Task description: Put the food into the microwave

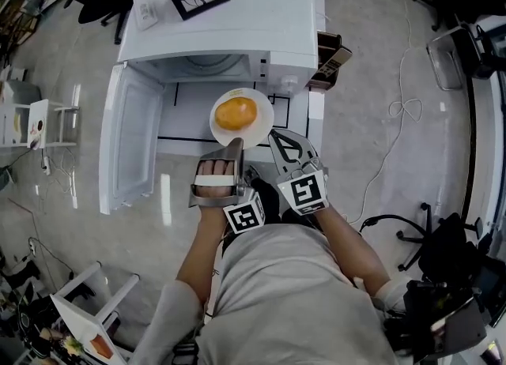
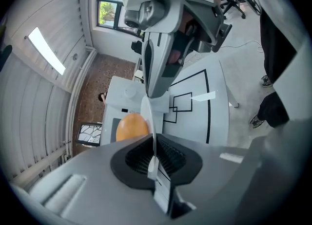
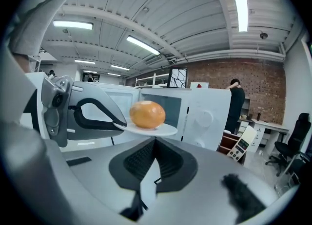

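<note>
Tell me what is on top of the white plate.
One round orange bun sits on the plate, near its middle. The plate surface under the bun is covered, so anything beneath it cannot be seen.

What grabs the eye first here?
A round orange food sits on a white plate, which the left gripper clamps by its rim just in front of the microwave. The microwave's door stands wide open on the left of the head view.
</note>
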Available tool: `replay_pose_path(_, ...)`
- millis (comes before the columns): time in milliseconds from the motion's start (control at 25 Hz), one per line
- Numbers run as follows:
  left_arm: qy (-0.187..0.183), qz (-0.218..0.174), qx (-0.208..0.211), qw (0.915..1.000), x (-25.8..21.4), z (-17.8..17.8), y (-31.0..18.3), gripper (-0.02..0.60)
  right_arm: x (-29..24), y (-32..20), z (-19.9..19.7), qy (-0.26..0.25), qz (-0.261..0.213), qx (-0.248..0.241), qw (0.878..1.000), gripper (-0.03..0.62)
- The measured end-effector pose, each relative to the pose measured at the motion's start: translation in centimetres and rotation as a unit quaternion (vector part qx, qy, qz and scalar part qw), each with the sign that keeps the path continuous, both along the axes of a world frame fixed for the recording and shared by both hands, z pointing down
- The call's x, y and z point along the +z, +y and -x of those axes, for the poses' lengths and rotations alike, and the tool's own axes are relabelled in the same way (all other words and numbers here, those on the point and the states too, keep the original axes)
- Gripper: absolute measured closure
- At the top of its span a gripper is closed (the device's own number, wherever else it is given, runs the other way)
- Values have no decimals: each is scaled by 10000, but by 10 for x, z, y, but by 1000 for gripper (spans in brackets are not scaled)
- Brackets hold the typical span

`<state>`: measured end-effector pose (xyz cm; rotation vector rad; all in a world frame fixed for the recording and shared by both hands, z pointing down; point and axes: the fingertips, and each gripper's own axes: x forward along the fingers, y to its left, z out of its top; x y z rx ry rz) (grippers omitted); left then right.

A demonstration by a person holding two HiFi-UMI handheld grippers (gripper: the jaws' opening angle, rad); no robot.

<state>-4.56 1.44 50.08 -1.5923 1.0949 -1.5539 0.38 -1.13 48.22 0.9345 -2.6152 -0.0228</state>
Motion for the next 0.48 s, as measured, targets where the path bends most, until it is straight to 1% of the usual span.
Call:
replay_pose_path(240, 47, 21, 284, 9996, 7, 24, -17, 560, 6, -14, 18, 208, -27, 229, 9995, 583)
replay_pose_path(480, -96, -40, 321, 9994, 14, 50, -34, 558, 9, -22, 31, 272, 16, 317, 9991, 583)
